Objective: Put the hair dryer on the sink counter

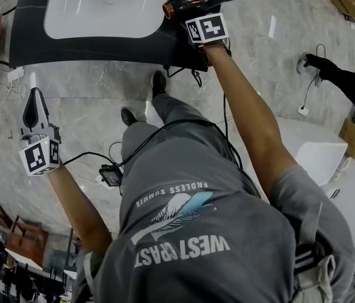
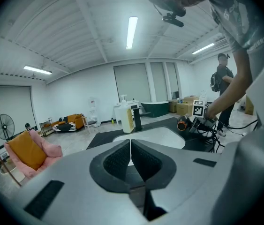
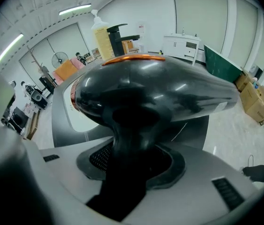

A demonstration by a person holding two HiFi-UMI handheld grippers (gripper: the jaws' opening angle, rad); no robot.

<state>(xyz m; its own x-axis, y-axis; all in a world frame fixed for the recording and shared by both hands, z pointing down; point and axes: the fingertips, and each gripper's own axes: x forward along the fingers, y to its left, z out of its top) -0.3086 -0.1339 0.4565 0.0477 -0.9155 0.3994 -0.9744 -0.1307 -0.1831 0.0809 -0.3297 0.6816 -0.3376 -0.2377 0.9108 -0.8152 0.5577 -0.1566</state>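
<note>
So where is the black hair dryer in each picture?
Head view: black hair dryer with orange ring, top centre.
Left gripper view: hair dryer small, right of centre.
Right gripper view: hair dryer fills the middle.
Shared landmark: white sink basin, beside it in all three.

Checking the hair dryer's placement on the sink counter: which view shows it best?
The head view: the hair dryer is over the counter, beside the basin. The right gripper view shows only its body close up; the left gripper view shows it small, far off.
</note>
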